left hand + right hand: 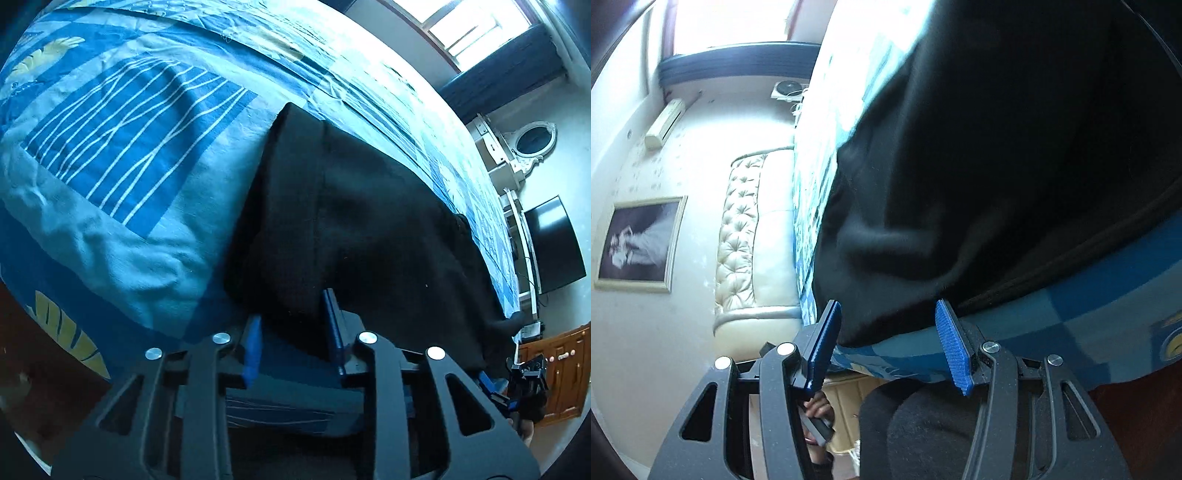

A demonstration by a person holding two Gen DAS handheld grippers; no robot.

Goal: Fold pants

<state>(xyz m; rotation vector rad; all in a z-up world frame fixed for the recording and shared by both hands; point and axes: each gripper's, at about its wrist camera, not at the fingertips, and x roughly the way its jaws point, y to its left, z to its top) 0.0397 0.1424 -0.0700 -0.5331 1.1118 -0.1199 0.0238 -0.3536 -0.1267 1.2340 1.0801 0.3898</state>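
Observation:
Black pants [354, 229] lie on a bed with a blue patterned cover [122, 155], stretching along its near edge. In the left wrist view my left gripper [291, 332] is open, its blue pads [252, 350] on either side of the near edge of the pants. In the right wrist view the pants [997, 155] fill the upper right. My right gripper [886, 336] is open, its blue pads [951, 347] straddling the hanging edge of the black cloth at the bed's edge. The right gripper also shows far right in the left wrist view [528, 380].
A tufted cream headboard [746, 236] stands at one end of the bed. A framed picture [639, 243] and an air conditioner [665, 122] hang on the wall. A dark screen [554, 243], a white dresser [498, 155] and a wooden cabinet [561, 373] stand beyond the bed's other end.

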